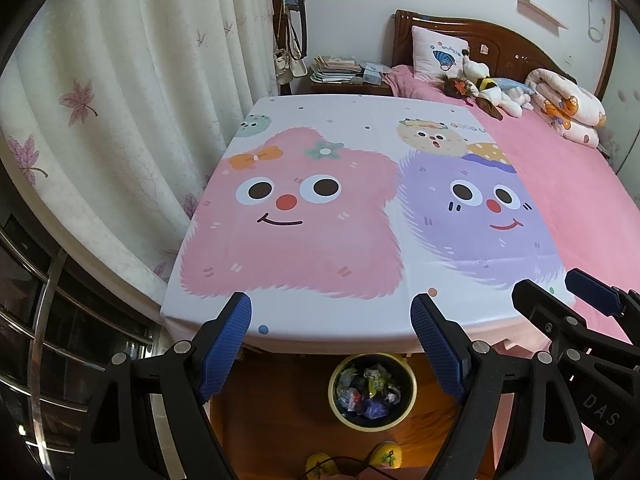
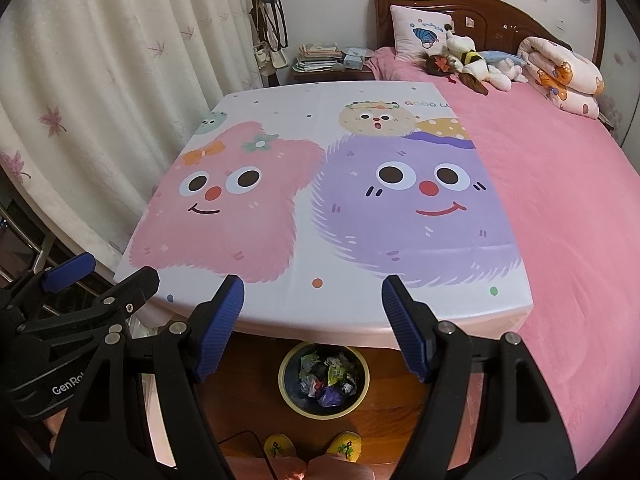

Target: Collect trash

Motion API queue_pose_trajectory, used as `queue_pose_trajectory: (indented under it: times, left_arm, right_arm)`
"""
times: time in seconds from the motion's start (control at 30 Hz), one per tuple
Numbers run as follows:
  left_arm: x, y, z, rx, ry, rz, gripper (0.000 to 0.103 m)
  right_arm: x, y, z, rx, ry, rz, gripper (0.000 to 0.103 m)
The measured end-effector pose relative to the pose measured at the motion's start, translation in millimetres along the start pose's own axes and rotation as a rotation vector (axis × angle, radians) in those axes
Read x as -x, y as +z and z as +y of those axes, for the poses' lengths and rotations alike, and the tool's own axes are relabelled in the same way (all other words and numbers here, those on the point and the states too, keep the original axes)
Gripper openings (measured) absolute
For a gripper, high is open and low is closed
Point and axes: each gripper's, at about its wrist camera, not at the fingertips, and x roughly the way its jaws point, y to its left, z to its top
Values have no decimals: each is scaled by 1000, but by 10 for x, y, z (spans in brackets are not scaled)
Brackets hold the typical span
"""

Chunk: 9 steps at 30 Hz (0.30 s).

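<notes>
We see the cartoon-printed cloth lying flat and bare over the near part of the bed, so nothing blocks a pass across it. Below its near edge the trash bin stands on the wooden floor, its mouth open from above but already packed with crumpled wrappers. Our slippers sit just in front of it. On the left, the curtain hangs near the cloth's edge and narrows that side. Both grippers, left gripper and right gripper, stand with jaws wide apart above the bin. Plush toys and a rolled quilt crowd the far headboard end.
</notes>
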Motion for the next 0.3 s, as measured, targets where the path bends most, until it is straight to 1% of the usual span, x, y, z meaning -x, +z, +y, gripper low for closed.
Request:
queue_pose_trajectory:
  times: [0.3]
  left_arm:
    - [14,25,5,3,-1,4,83]
  right_arm:
    - [1,9,0,2,2,0,69]
